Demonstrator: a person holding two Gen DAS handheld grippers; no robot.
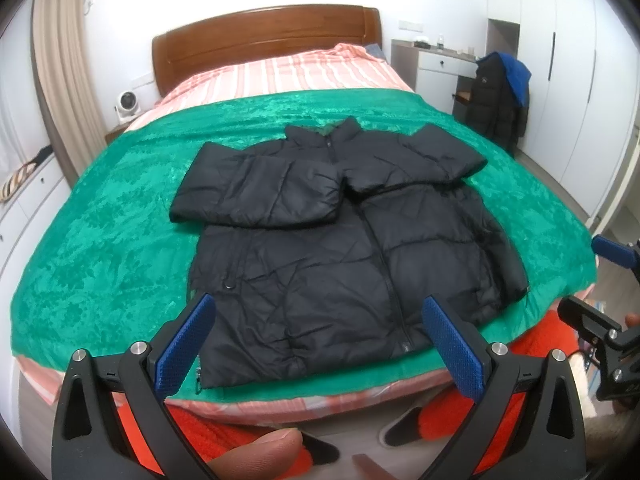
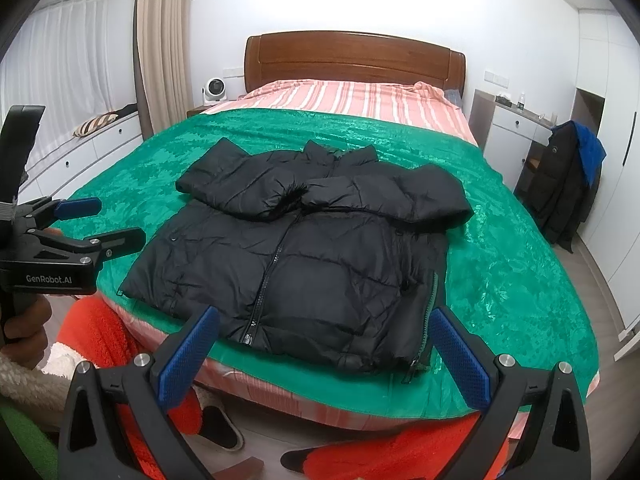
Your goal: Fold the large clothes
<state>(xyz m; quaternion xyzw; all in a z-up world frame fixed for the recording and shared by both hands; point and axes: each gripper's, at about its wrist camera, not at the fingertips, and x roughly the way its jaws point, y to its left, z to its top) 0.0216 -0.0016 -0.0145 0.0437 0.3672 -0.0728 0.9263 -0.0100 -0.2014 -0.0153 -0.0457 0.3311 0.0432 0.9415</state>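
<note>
**Both tools spread wide above a half-folded black jacket**

Left tool (image 1: pixel 316 344) hangs over the foot of the bed with its blue-padded fingers (image 1: pixel 186 344) spread far apart and nothing between them. The right tool (image 2: pixel 326 354) is in the same state — fingers wide, gripping nothing — and sits just off the near edge of the bed, beside the left one. Each tool shows up at the edge of the other's view, held in a bare hand.

Ahead of both lies the black puffer jacket (image 1: pixel 340 248), front side up, zipped, collar pointing toward the headboard. Both sleeves are folded in across the chest, their cuffs meeting near the zip line, so the body below them stays flat and uncovered. The hem reaches the near edge of the green blanket (image 1: pixel 100 240), and the jacket rests wholly on that blanket, about the middle of the bed's width.

The blanket covers the lower part of the bed (image 2: pixel 360 100); beyond it the pink striped sheet runs up to a brown wooden headboard (image 2: pixel 356 56). A small white fan (image 2: pixel 214 90) stands on the nightstand to the left of the headboard. To the right, a dark coat (image 2: pixel 560 184) with a blue garment over it hangs on a chair by a white desk. Below the tools — the person's orange fleece legs (image 2: pixel 104 344) and dark slippers on the wooden floor.
</note>
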